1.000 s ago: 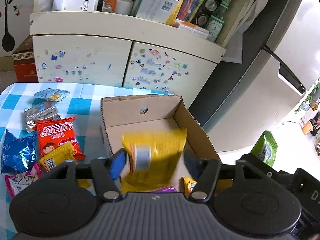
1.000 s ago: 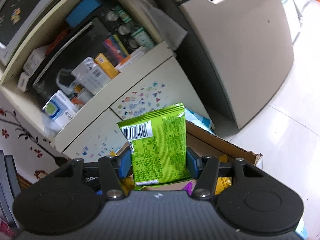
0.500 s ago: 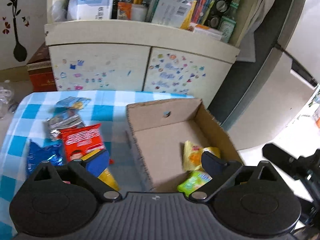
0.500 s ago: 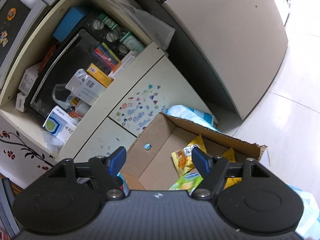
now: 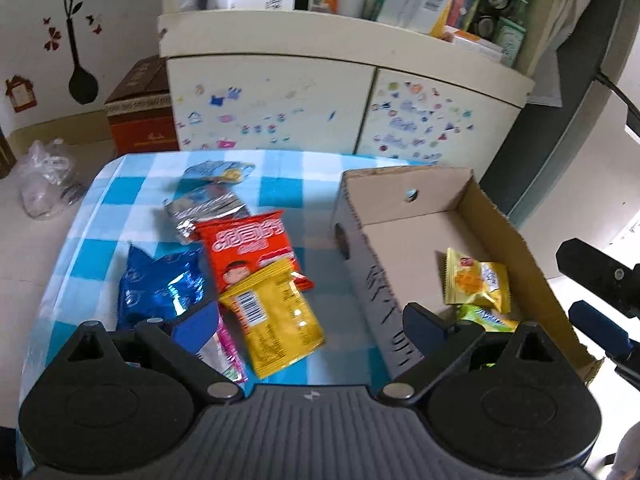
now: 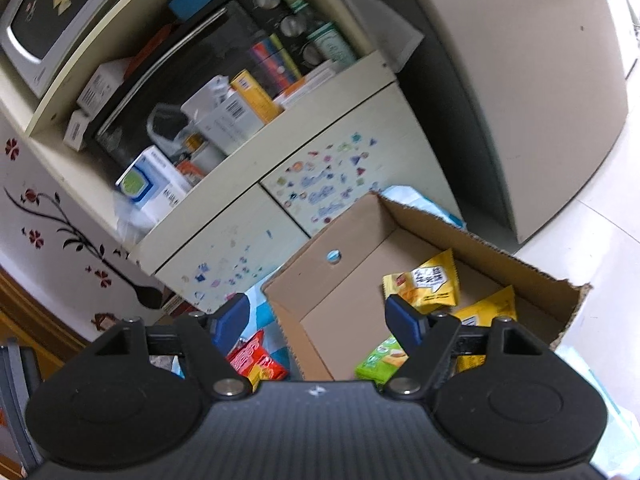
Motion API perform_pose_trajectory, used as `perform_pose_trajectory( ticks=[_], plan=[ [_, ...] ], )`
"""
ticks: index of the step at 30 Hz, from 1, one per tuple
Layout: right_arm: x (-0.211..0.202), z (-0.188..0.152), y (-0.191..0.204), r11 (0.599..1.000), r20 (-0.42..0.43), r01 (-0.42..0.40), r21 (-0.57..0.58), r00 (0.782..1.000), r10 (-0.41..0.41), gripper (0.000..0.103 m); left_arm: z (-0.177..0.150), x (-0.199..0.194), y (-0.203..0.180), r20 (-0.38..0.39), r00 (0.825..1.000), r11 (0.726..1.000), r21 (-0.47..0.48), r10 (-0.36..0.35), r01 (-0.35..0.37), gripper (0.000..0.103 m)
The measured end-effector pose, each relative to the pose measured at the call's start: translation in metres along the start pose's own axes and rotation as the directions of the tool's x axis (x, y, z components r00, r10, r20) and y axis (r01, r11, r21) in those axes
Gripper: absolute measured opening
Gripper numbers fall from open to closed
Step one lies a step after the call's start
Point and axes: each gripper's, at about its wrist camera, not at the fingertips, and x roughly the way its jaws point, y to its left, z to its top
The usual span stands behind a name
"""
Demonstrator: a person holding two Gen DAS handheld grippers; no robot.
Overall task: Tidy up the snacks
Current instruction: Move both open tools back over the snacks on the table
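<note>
An open cardboard box (image 5: 404, 200) stands at the right of the blue checked table (image 5: 280, 184). In it lie a yellow snack packet (image 5: 476, 280) and a green packet (image 5: 484, 318). On the cloth to its left lie a yellow packet (image 5: 276, 320), a red packet (image 5: 248, 244), a blue foil packet (image 5: 160, 284), a silver packet (image 5: 204, 212) and a pink one (image 5: 230, 356). My left gripper (image 5: 312, 320) is open and empty above the yellow packet. My right gripper (image 6: 318, 316) is open and empty above the box (image 6: 360, 236), where yellow packets (image 6: 428, 284) and the green packet (image 6: 380, 362) lie.
A cream cabinet (image 5: 280, 96) with stickers stands behind the table, its shelf crowded with boxes and bottles. A red carton (image 5: 140, 112) and a plastic bag (image 5: 44, 180) sit on the floor at left. A grey appliance (image 6: 520, 100) stands to the right.
Both grippers have opened. The left one let go of its yellow packet and the right one its green packet, and both packets now lie in the box. The left gripper has swung left over the table.
</note>
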Motion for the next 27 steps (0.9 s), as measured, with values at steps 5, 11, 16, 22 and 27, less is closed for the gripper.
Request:
perform_pose_trajectory(
  ticks=[5,11,16,22,27],
  plan=[
    [0.005,-0.006,0.01,0.999,-0.018,-0.013,-0.053,1.0,0.012,0.076,-0.006,0.002,0.017,-0.035,0.999,0.999,-0.033,0.01,-0.011,0.101],
    [0.011,-0.015,0.022,0.992,-0.045,-0.036,-0.122,0.999,0.031,0.076,-0.015,0.003,0.041,-0.056,0.998,0.997,-0.066,0.023,-0.027,0.101],
    [0.017,-0.024,0.034,0.982,-0.074,-0.06,-0.18,0.996,0.048,0.076,-0.022,0.002,0.067,-0.067,0.997,0.995,-0.085,0.047,-0.052,0.101],
    [0.026,-0.037,0.046,0.968,-0.122,-0.103,-0.23,0.99,0.076,0.076,-0.03,0.001,0.099,-0.074,0.995,0.989,-0.127,0.071,-0.08,0.101],
    [0.036,-0.051,0.058,0.952,-0.17,-0.144,-0.27,0.98,0.1,0.076,-0.036,0.004,0.118,-0.085,0.993,0.986,-0.138,0.078,-0.089,0.101]
  ],
)
